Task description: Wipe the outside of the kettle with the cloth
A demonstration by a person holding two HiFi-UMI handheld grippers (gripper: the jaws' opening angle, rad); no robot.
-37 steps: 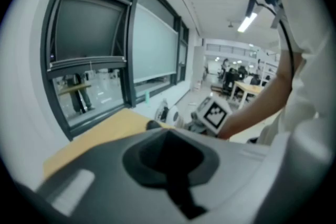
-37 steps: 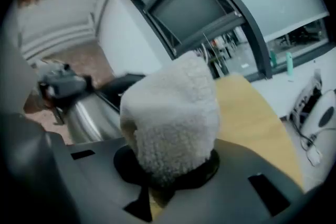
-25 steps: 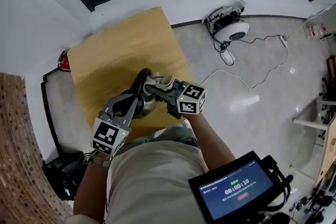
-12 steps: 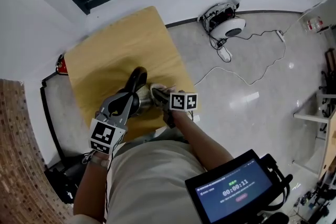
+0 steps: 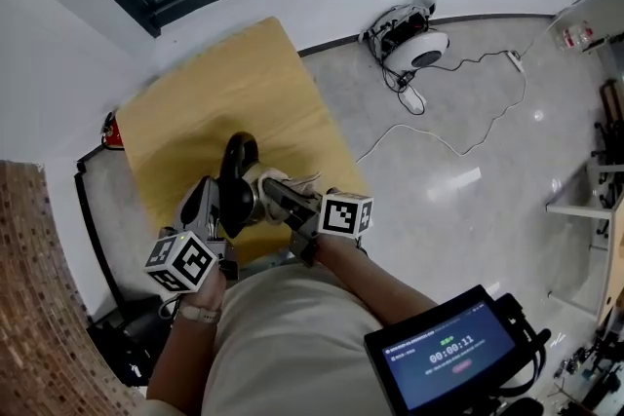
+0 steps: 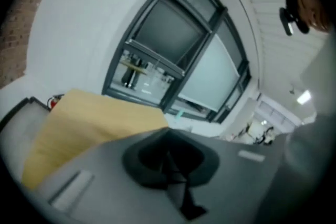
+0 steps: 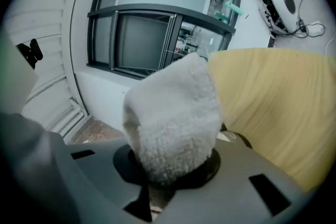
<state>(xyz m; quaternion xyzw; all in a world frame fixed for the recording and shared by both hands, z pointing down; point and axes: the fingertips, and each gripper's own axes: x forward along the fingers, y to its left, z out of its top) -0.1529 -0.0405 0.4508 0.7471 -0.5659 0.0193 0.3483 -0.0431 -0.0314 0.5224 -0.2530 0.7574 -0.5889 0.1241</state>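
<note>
Mid-wipe, by the look of it. Just left of centre in the head view, standing on the yellow tabletop [image 5: 214,102] close to its lower edge: the kettle [image 5: 249,198], with its dark handle [image 5: 234,156] arching toward the top of the frame. Clamped tight in the right gripper [image 5: 285,203]: a pale fleecy cloth [image 5: 283,180], bulging out past the jaws in the right gripper view and pressed against the kettle's right flank. To the kettle's lower left, lying close alongside: the left gripper [image 5: 207,207], jaws drawn together, with nothing recognisable between them in the left gripper view, only tabletop and window beyond. Hard to tell whether touching the kettle or merely beside it.

Likely trouble: pushing the cloth sideways against a kettle not firmly braced, and so sliding or tipping it toward the left of the frame. Worse so near the tabletop's lower edge, with little margin before going over. Also possible: snagging the loose cloth on the handle, or dragging bare jaw tips over the metal where the wad thins. Best to keep pressure light and to steady the far side before bearing down.
</note>
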